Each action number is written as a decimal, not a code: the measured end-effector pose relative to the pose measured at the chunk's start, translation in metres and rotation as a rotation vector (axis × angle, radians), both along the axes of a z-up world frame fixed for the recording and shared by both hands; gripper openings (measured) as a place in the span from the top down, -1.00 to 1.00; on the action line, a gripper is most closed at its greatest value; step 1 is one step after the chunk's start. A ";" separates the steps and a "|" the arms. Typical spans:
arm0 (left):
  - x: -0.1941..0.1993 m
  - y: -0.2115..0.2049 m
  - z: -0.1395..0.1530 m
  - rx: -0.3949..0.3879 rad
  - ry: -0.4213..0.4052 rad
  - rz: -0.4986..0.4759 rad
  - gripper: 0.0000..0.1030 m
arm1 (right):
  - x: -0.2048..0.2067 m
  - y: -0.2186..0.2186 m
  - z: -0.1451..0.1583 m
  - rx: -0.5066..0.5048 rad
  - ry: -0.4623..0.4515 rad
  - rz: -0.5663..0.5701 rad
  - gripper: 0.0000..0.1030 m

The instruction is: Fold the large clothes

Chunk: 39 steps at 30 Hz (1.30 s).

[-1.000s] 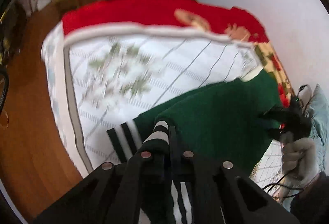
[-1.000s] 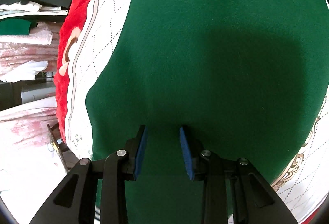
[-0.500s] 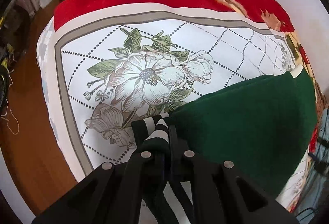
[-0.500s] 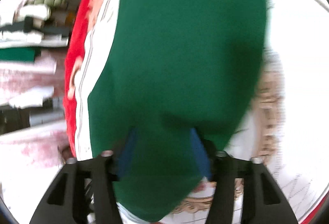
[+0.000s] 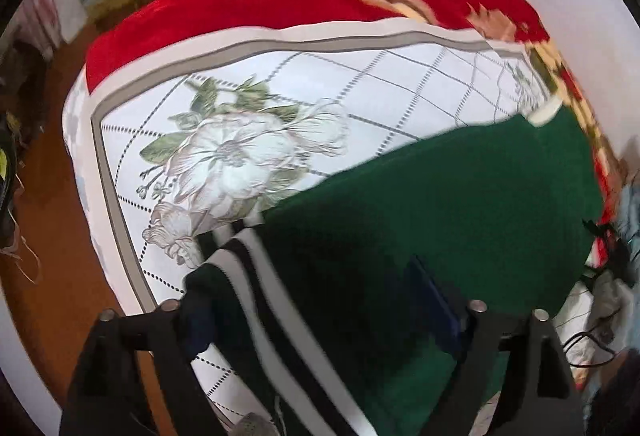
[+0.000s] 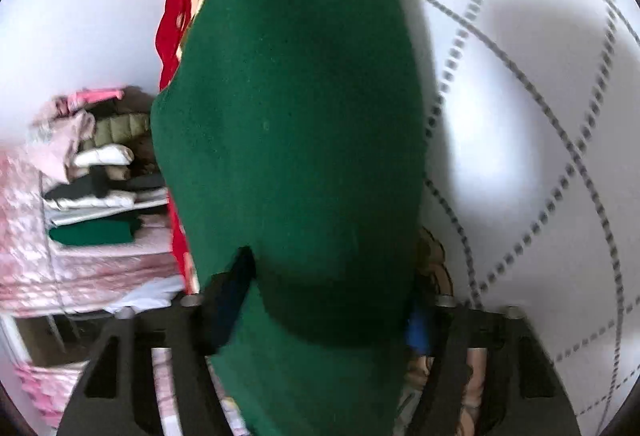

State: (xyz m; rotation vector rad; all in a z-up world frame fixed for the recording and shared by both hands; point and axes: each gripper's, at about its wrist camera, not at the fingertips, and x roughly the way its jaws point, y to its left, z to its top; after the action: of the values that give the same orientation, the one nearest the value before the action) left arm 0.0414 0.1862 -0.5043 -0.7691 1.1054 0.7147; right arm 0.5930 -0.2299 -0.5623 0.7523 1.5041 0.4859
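A dark green sweater (image 5: 460, 203) with black-and-white striped trim (image 5: 256, 276) lies on the bed's white floral quilt (image 5: 240, 155). My left gripper (image 5: 316, 300) is open, its jaws wide apart with the striped trim lying loose between them. In the right wrist view the sweater (image 6: 292, 115) stretches away from me over the quilt (image 6: 520, 115). My right gripper (image 6: 328, 300) is open, its blue-padded fingers (image 6: 232, 296) spread wide either side of the near sweater edge.
A red blanket (image 5: 260, 3) covers the far end of the bed. Wooden floor (image 5: 48, 195) lies to the left. A stack of folded clothes (image 6: 100, 195) sits on shelves left of the bed. Cables and cloth (image 5: 600, 300) lie at the right bedside.
My left gripper, shut on the striped trim before, has opened and let it go. My right gripper has opened wider and pulled back along the sweater.
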 end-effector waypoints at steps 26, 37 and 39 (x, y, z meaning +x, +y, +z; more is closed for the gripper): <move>0.155 -0.184 0.015 0.147 0.086 -0.435 -0.66 | -0.269 -0.267 0.109 -0.433 0.257 -0.288 0.12; 0.205 -0.161 -0.047 0.156 0.179 -0.464 -0.76 | -0.173 -0.167 0.129 -0.490 -0.023 0.039 0.12; 0.191 -0.154 -0.030 0.152 0.165 -0.433 -0.76 | -0.144 -0.163 0.105 -0.535 0.000 0.072 0.13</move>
State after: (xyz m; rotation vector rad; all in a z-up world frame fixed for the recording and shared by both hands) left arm 0.2324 0.0324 -0.5347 -0.3268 1.2977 0.4914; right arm 0.4491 -0.3928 -0.4578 0.2790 1.5693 0.1202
